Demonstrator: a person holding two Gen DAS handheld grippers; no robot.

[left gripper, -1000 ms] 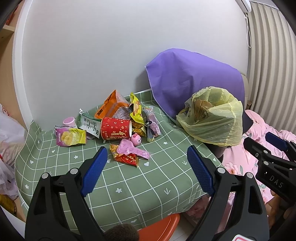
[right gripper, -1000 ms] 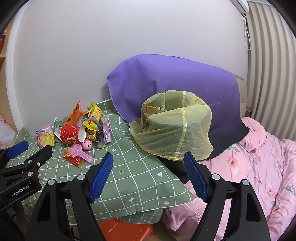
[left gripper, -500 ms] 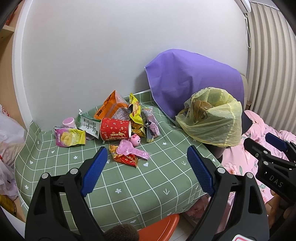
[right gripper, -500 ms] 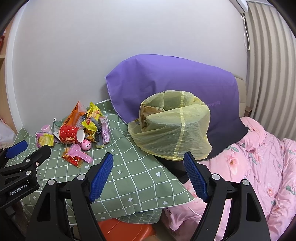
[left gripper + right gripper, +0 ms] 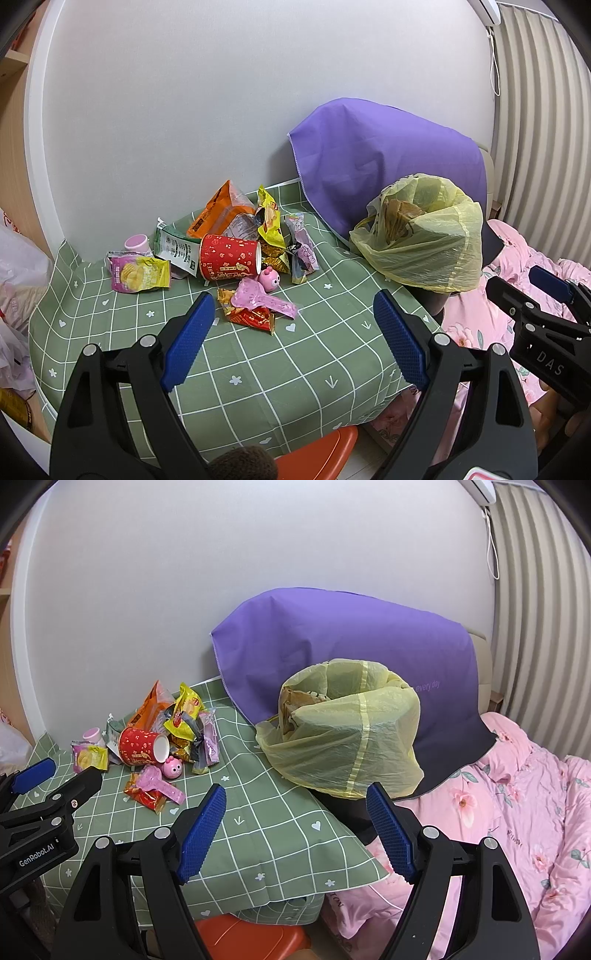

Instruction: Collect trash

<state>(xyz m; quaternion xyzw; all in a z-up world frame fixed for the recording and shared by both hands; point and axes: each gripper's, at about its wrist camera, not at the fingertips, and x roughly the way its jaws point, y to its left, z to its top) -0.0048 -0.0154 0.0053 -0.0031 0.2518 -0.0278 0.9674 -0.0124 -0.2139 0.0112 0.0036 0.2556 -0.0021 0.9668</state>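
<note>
while both the left tongs (image 5: 291,339) and right tongs (image 5: 295,827) hung spread and empty, the trash pile (image 5: 236,266) lay on the green-checked surface (image 5: 258,369) beside the yellow bag (image 5: 347,731), so the nearest red wrapper (image 5: 251,317) seemed the soundest first pinch.

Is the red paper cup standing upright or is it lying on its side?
On its side. The red paper cup lies on the green tablecloth, its white inside facing sideways.

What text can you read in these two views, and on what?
"every day": purple cloth.
"GenRobot.AI": left hand-held gripper, seen from the right wrist.
"DAS": right hand-held gripper, seen from the left wrist.
Print on the red cup, the snack wrappers and the pink quilt: too small or blurred to read.
</note>
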